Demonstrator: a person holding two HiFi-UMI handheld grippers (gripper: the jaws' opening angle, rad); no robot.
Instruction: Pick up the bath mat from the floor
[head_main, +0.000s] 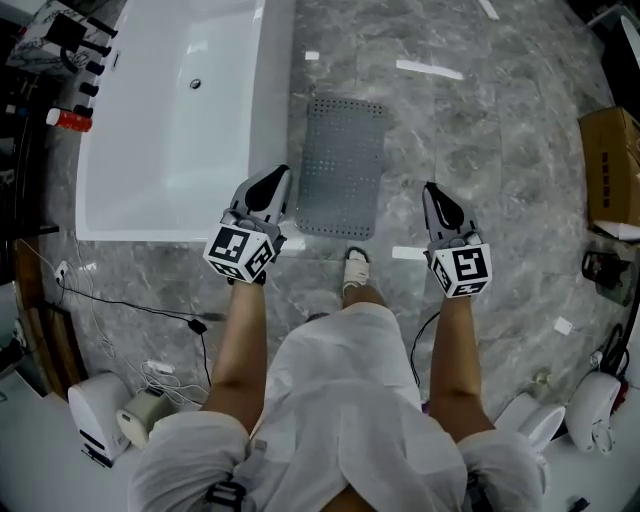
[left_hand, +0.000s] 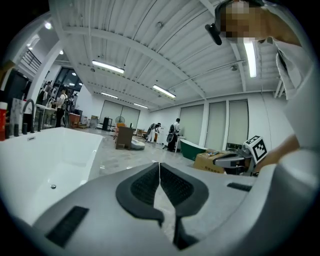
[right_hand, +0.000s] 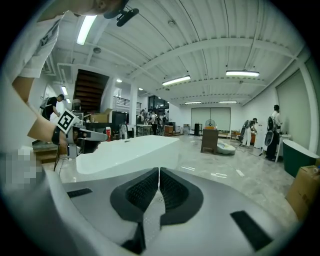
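Note:
A grey perforated bath mat (head_main: 342, 165) lies flat on the marble floor beside the white bathtub (head_main: 170, 120). My left gripper (head_main: 277, 178) hangs above the mat's near left corner, its jaws shut with nothing between them. To the right of the mat hovers my right gripper (head_main: 432, 192), also shut and empty. In the left gripper view the shut jaws (left_hand: 159, 167) point level across the room, and the tub (left_hand: 45, 160) is at the left. The right gripper view shows its shut jaws (right_hand: 158, 172) with the tub (right_hand: 125, 150) ahead on the left. The mat shows in neither gripper view.
A cardboard box (head_main: 610, 170) stands at the right edge. Cables (head_main: 150, 310) trail over the floor at the lower left near white appliances (head_main: 110, 415). A person's foot (head_main: 355, 270) stands just short of the mat. Bottles (head_main: 70, 118) line the tub's left rim.

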